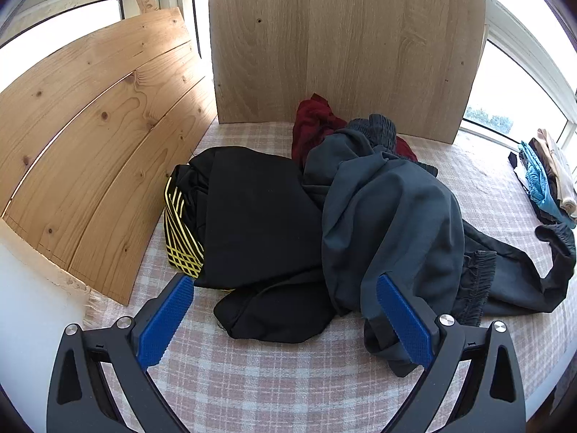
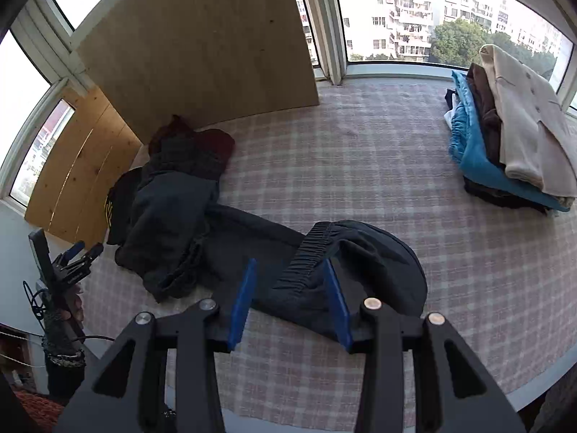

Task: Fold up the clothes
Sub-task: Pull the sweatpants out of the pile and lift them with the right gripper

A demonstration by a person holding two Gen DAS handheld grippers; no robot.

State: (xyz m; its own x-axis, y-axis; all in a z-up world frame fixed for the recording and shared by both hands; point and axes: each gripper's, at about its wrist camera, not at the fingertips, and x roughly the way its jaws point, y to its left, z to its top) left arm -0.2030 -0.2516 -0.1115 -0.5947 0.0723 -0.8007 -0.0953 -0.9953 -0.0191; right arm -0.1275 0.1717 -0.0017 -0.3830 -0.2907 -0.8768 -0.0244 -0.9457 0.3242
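Right tool gapes over dark trousers on plaid sheet.

Both grippers are alike: the left gripper and the right gripper have black angular arms with slotted cut-outs, round silver screw heads at the joints, and flat blue pads with a fine ribbed texture (like rubber grip).
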